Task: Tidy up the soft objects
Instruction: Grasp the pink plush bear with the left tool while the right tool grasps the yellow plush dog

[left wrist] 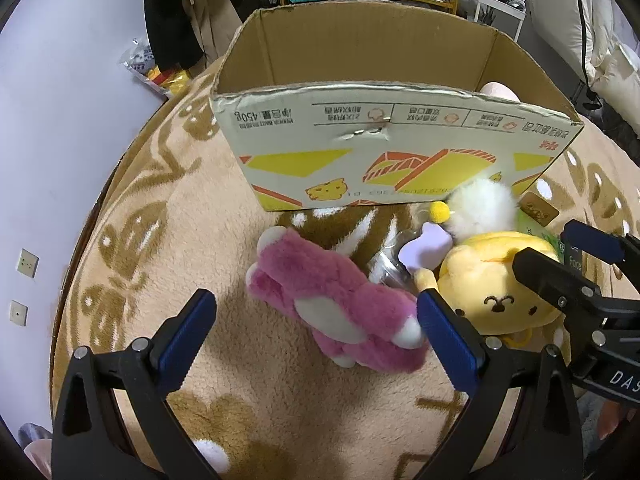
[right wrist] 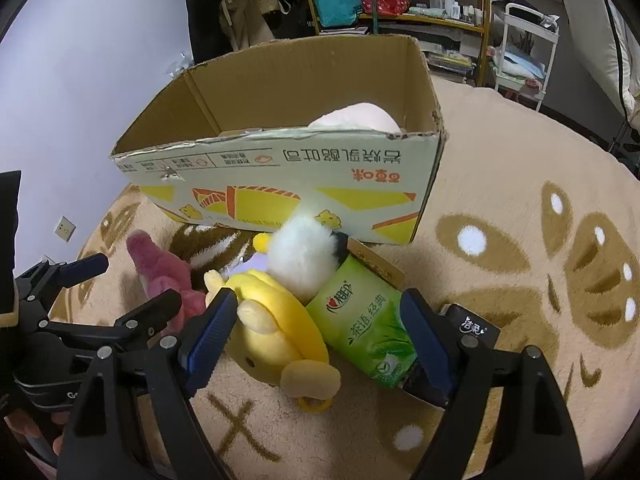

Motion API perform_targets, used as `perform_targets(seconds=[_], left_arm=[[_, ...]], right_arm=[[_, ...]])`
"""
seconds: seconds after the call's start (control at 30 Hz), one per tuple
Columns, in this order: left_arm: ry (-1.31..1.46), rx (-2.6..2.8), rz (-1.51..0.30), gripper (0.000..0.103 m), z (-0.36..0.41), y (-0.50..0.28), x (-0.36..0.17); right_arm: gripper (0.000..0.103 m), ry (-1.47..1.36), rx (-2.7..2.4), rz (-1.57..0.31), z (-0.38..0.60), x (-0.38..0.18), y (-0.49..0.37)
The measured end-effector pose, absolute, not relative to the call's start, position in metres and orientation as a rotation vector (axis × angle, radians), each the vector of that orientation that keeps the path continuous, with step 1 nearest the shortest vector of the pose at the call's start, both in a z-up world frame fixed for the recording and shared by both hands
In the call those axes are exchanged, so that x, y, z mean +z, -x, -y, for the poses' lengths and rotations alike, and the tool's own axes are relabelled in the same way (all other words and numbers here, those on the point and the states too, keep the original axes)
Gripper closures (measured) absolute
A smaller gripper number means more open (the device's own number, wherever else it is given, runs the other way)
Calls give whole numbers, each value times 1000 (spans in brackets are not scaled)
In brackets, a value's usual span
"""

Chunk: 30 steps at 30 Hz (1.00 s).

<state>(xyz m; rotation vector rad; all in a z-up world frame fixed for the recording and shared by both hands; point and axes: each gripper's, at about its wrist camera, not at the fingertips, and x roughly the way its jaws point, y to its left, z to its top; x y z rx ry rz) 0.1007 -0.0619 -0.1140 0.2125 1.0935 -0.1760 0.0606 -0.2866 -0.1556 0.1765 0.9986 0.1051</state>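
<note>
On the rug (left wrist: 224, 368), left claw (left wrist: 316, 332) gapes over pink plush (left wrist: 340, 312); right claw (right wrist: 316, 340) gapes around yellow plush (right wrist: 276, 328), lower centre.

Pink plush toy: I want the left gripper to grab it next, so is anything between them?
Nothing visible blocks it. The pink plush toy lies on the rug just ahead of the open left gripper. The yellow plush sits beside it, off to the right.

plush toys (left wrist: 340, 312) 3 | tissue packs (right wrist: 366, 330) 2 | cardboard box (left wrist: 384, 152) 1 | tools (left wrist: 316, 332) 2
</note>
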Motion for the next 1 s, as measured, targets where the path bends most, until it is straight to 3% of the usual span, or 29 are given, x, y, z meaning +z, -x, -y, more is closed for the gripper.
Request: perform_targets(seconds=[0.67,0.77,0.83,0.87,1.0], left_arm=[[-235,-204,-1168,2,67,-109,-138],[-237,-211,-1173,3,68,-109,-139],[-229,-224,-1190,3,69,-110,-142],[-222,-233,-1204,3,69,-112,-145],[-210,-246,-1222,5,70,-113,-150]], right_arm=[[27,-183,167,-1029,278,-160,-66],[38,-184,178,-1027,277,-159,-65],[57,-195,198,-1016,277,-158,-64],[62,-198,208,-1015,278,-158,-64],[64,-185,219,-1021,274,-160,-66]])
